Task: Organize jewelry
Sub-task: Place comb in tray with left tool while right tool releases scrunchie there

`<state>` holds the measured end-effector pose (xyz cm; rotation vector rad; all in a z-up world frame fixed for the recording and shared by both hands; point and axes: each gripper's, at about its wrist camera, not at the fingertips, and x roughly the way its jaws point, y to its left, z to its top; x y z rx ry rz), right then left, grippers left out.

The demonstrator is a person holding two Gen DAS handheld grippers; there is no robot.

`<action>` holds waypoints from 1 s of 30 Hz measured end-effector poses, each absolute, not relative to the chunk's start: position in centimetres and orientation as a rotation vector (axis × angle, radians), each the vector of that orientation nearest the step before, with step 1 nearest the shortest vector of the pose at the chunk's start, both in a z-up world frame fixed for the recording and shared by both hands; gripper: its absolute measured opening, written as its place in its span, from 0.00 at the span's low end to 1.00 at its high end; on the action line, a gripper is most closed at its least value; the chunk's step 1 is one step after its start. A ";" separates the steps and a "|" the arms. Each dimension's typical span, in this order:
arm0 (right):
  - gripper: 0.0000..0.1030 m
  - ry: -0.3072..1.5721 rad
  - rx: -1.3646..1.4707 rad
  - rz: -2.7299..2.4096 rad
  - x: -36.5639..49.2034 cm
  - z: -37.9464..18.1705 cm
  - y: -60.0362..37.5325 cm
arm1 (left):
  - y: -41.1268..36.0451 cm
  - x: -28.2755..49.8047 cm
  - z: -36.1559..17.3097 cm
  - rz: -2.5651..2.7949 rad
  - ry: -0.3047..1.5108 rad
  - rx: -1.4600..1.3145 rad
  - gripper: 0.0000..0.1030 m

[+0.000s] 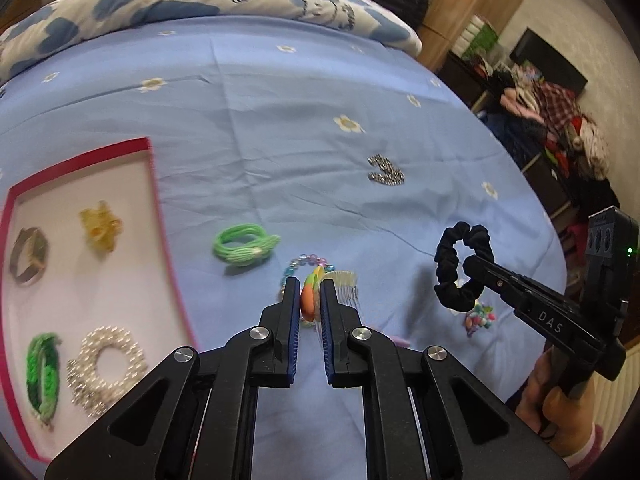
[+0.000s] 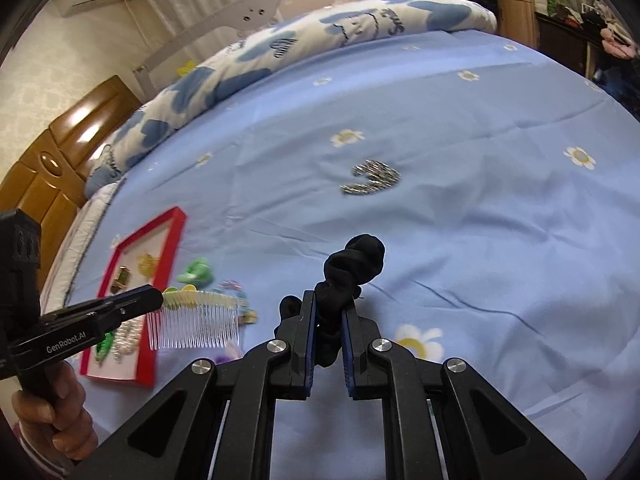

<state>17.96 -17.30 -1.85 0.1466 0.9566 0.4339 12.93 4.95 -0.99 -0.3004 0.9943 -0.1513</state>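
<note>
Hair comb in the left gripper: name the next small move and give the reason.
Probably carry it leftward over the red-rimmed tray and release it there. The left gripper is shut on the hair comb, already lifted off the blue bedsheet, and the tray already holds sorted pieces, with bare white floor between them.

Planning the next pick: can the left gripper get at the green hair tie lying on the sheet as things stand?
Probably not yet. The path to the green hair tie looks clear over bare sheet, but the left gripper is shut on the clear comb and must drop it first.
</note>
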 end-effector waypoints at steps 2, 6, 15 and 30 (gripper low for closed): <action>0.10 0.949 0.151 0.457 17.7 -1.3 -16.6 | 5.7 12.3 -0.6 -0.142 0.981 -0.321 0.08; 0.10 0.943 0.153 0.503 17.3 -0.7 -15.0 | 7.5 11.1 0.3 -0.109 0.952 -0.352 0.08; 0.10 0.941 0.128 0.608 15.8 -0.1 -10.5 | 11.8 8.3 1.3 -0.010 0.898 -0.407 0.08; 0.10 0.946 0.067 0.774 14.3 0.1 -2.4 | 20.3 4.2 0.8 0.169 0.838 -0.526 0.08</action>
